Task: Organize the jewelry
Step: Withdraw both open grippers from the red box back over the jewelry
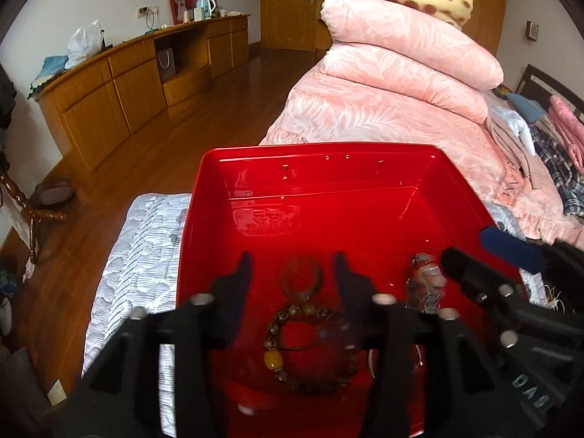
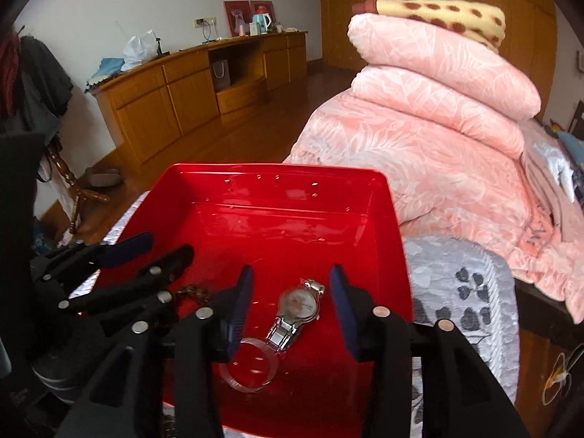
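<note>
A red tray [image 1: 328, 215] rests on a grey patterned cloth and holds the jewelry. In the left wrist view my left gripper [image 1: 294, 266] stands open over a brown beaded bracelet [image 1: 277, 323] with an amber bead, and over a translucent brownish bangle [image 1: 302, 278] just beyond it. Neither is touched by the pads. A silver watch [image 1: 425, 286] lies to the right, near my right gripper [image 1: 478, 252]. In the right wrist view my right gripper [image 2: 292, 281] is open above the watch [image 2: 299, 301] and a clear bangle [image 2: 250, 365]. My left gripper [image 2: 166, 246] shows at the left, over the tray [image 2: 277, 219].
The grey cloth [image 1: 142, 255] covers the surface under the tray. Folded pink quilts [image 1: 401, 73] and a spotted blanket are piled on the bed behind and to the right. A long wooden cabinet [image 1: 127, 84] lines the far wall across the wooden floor.
</note>
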The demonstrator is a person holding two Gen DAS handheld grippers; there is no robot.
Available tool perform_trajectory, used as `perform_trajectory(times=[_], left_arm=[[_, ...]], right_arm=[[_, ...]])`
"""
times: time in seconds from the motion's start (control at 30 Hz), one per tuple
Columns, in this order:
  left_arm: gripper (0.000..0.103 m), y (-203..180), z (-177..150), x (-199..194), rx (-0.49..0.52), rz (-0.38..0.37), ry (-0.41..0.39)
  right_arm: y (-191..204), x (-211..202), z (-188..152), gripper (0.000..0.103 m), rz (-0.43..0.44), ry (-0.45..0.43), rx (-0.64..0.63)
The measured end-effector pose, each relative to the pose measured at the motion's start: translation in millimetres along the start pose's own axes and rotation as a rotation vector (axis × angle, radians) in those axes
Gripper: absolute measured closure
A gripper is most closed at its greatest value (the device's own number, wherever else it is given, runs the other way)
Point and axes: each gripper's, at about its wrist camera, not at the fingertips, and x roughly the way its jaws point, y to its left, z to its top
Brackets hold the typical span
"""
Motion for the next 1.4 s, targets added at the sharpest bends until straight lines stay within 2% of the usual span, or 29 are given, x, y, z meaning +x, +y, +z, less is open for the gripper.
perform_trajectory(times=[0.07,0.2,0.33,0.73,0.93,1.1,1.23,1.4], left_arm=[[0.05,3,-2,0,-0.007,0.004,-0.004],[0.049,2,-3,-8,-0.003,0.018,-0.025],[0.045,0,-7,-23,-0.001,0.021,-0.057],[0.045,-4,-27,-67,-0.013,0.012,-0.111],[0.044,2,-49,-91,-0.004,0.037,-0.131],[0.041,20,-77,-116,-0.005,0.067,-0.145],[0.04,39,-114,-138,0.0,0.089,-0.15],[0.04,61,-167,-152,-0.011,0.099,-0.112]], right_arm=[[-1,-1,-1,0.049,-0.019,-0.004,0.005],[-6,-3,-2,0.049,-0.04,0.003,0.022],[-7,-12,-4,0.04,-0.077,-0.003,0.026],[5,-45,-23,0.04,-0.101,-0.027,0.02],[8,-68,-39,0.04,-0.121,-0.049,0.022],[12,-101,-84,0.04,-0.104,-0.055,0.033],[19,-119,-128,0.04,-0.069,-0.045,0.042],[34,-135,-179,0.04,-0.015,-0.007,0.016]])
